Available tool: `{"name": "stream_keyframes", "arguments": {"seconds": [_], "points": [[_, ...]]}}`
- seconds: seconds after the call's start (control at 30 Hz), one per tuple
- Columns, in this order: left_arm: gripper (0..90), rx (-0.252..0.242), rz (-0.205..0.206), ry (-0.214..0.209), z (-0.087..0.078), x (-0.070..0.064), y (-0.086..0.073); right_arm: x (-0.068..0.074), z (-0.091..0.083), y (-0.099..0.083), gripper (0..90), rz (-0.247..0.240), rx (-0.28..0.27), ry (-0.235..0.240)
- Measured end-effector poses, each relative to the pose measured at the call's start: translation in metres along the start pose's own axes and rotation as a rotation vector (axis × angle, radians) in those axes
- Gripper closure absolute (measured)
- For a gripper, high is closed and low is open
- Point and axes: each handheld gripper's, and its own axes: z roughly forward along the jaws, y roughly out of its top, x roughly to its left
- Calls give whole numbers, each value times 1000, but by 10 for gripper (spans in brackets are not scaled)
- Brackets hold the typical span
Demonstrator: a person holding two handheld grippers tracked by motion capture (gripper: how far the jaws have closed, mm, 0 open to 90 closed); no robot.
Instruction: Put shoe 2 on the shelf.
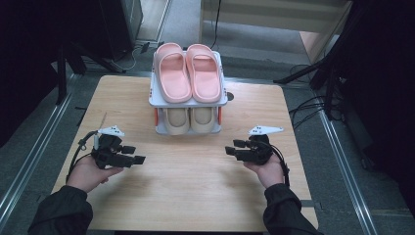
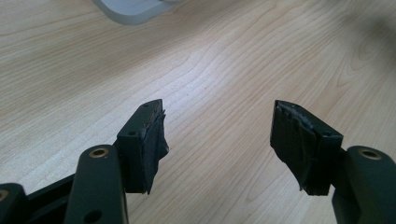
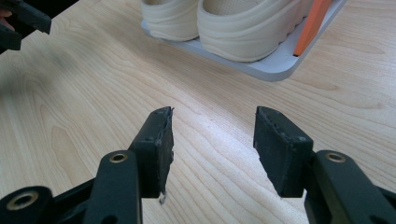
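Note:
A small two-tier grey shoe rack [image 1: 188, 103] stands at the far middle of the wooden table. Pink slippers [image 1: 188, 72] lie on its top shelf and cream slippers [image 1: 190, 120] on the lower one, the latter close up in the right gripper view [image 3: 224, 23]. My left gripper [image 1: 137, 154] rests low at the left front of the rack, open and empty, its jaws pointing right over bare wood [image 2: 217, 133]. At the right my right gripper [image 1: 232, 147] points left, also open with nothing between the jaws [image 3: 212, 140].
The wooden table [image 1: 195, 196] has bare surface between and in front of the two grippers. A corner of the rack's base [image 2: 133, 11] shows in the left gripper view. Dark stands and cables line the floor around the table.

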Motion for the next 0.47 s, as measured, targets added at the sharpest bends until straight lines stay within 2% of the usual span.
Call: {"name": "stream_keyframes", "arguments": {"seconds": [0.47], "points": [[339, 1, 10, 2, 2, -1, 0, 0, 1, 0, 479, -5, 6, 0]]}}
